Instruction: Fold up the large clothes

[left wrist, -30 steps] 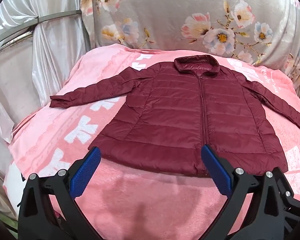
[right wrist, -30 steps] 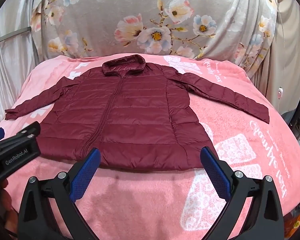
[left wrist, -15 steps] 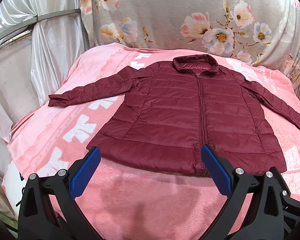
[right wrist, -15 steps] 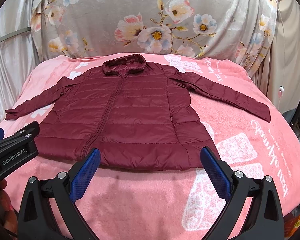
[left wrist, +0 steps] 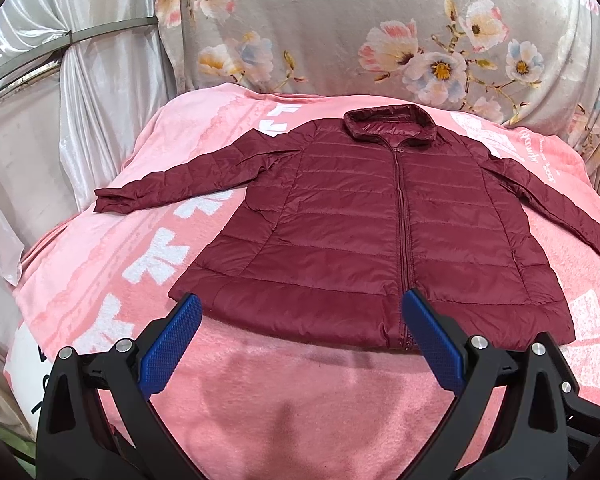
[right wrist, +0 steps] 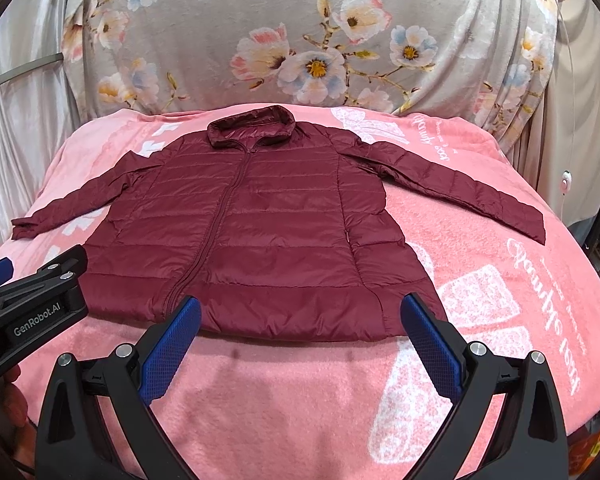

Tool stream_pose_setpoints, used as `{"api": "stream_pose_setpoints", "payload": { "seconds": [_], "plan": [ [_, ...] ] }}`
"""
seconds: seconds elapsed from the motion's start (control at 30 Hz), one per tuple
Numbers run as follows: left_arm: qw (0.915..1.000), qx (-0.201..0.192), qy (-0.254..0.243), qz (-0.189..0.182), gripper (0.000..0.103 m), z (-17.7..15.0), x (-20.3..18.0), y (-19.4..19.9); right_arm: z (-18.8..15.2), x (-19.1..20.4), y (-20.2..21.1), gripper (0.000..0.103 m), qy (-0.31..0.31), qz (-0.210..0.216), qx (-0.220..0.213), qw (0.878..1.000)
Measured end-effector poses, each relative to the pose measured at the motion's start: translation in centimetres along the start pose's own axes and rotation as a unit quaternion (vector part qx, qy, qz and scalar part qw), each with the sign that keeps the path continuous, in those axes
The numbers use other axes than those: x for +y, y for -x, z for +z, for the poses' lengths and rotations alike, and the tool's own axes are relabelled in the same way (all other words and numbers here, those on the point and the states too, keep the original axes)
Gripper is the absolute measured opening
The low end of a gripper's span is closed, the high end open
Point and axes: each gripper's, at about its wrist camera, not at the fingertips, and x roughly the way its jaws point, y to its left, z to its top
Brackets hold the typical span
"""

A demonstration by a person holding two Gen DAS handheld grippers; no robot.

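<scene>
Maroon quilted jacket [left wrist: 380, 232] flat on pink blanket [left wrist: 300, 392], both hand-held grippers [left wrist: 300, 320] [right wrist: 300, 320] spread wide, empty.

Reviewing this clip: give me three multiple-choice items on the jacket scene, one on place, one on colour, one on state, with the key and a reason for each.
1. Where does the jacket lie?
A. Flat on the pink blanket
B. Hung on the floral curtain
C. Held up in the air by the grippers

2. What colour is the jacket?
A. Navy
B. Maroon
C. Grey

3. How do the two grippers stand?
A. Both shut on the hem
B. Left shut, right open
C. Both open, holding nothing

Key:
1 A, it is spread front up with both sleeves out to the sides.
2 B, its quilted shell is dark red in both views.
3 C, the left gripper and the right gripper each show blue pads wide apart, short of the hem.
</scene>
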Motion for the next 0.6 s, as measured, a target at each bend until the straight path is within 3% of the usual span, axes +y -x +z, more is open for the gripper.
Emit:
{"api": "stream_pose_setpoints", "payload": {
  "seconds": [0.6],
  "plan": [
    [1.0,0.0,0.001,0.001,0.098,-0.02,0.02,0.01,-0.04,0.19,-0.15,0.098,0.001,0.001,-0.001,1.0]
  ]
}}
